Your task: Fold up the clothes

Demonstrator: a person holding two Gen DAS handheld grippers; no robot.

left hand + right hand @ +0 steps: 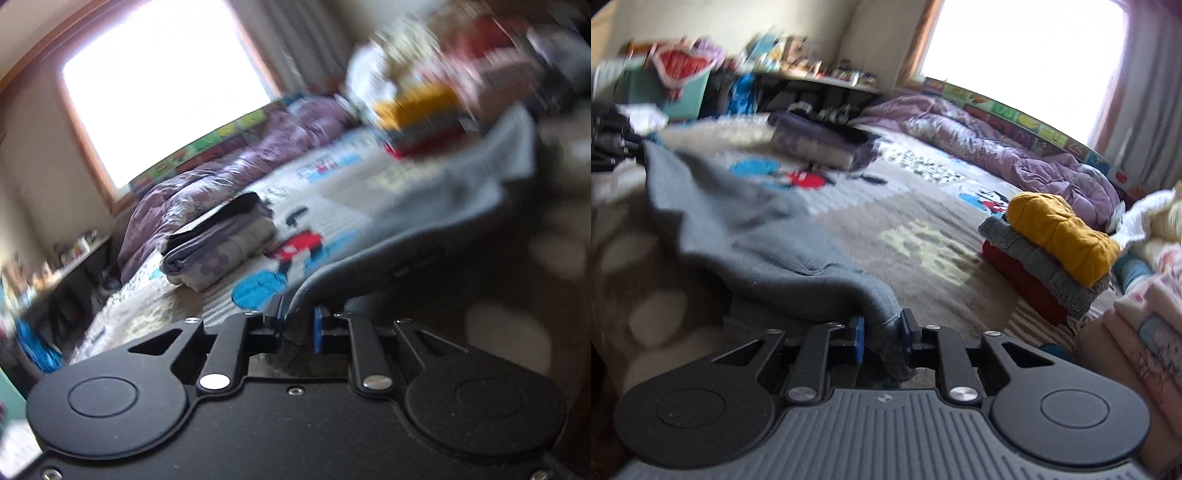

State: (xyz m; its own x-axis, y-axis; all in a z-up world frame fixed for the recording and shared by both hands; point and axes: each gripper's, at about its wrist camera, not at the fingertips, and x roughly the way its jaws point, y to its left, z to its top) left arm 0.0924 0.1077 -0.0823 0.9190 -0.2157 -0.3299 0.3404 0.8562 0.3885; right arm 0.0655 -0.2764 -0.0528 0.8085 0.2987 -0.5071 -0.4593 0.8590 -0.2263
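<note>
**Grey garment pinched at both ends over the bed**

Both tools, left (pixel 298 325) and right (pixel 881 334), are clamped on the grey garment (pixel 746 229), stretched above the patterned bedspread (pixel 923 236). Further back: folded stack (pixel 1049 251), purple duvet (pixel 1015 155), bright window (pixel 1023 55).

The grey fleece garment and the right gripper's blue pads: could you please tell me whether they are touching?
Touching. The right wrist view shows the grey fleece garment bunched between the right gripper and its blue pads, pressed on both sides.

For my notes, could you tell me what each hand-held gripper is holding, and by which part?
Both hold the grey garment: the left hand-held gripper and the right hand-held gripper each pinch a bunched edge.
</note>
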